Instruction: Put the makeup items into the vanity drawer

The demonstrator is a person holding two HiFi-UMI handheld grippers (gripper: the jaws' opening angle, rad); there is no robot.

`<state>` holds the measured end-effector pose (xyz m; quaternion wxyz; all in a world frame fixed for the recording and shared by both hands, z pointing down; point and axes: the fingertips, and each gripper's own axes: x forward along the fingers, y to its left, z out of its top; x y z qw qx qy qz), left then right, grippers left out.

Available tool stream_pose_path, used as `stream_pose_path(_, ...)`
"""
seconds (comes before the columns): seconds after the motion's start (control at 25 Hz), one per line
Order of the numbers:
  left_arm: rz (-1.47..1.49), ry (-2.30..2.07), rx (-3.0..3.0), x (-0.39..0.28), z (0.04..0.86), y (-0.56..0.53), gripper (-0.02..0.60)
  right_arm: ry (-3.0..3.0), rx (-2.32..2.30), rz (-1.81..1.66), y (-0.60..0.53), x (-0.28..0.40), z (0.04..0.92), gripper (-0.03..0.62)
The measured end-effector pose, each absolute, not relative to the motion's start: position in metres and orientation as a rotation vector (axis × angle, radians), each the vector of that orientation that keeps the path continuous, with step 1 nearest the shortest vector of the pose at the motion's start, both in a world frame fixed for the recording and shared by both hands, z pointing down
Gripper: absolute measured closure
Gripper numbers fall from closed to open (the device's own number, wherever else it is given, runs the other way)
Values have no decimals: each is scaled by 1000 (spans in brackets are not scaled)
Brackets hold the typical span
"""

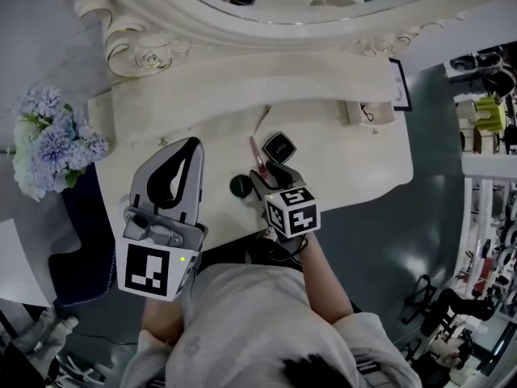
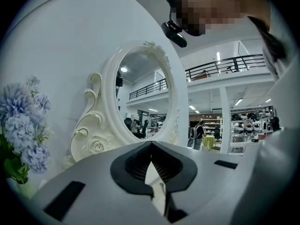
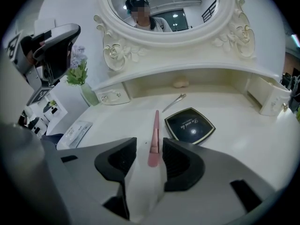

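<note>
Right hand-held gripper, jaws spread wide, straddles a slim pink stick, perhaps lip liner: likely light, stiff, roll-prone; best pinched mid-length. Left hand-held gripper closed, empty.

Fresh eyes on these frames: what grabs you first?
The ornate white mirror dominates the back of the vanity top, with blue flowers beside its left end. On that top, the right gripper has its fingers apart, lined up on the near end of a pink stick, and a black square compact lies just right of that stick.
</note>
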<state>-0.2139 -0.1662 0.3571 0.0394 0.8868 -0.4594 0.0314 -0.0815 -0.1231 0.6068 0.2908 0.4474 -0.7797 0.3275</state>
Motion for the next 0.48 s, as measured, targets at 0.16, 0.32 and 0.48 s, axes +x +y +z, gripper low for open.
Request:
stream_pose_path(0.16, 96, -1412, 2711, -216, 359, -168, 568, -2054, 1200, 843, -124, -80, 608, 430)
stream_pose_path(0.32, 92, -1410, 2710, -215, 360, -168, 568, -2000, 1199, 759, -123, -83, 609, 430)
stream_pose_path(0.48, 92, -1403, 2712, -212, 361, -170, 568, -1947, 1224, 670, -123, -83, 613, 431)
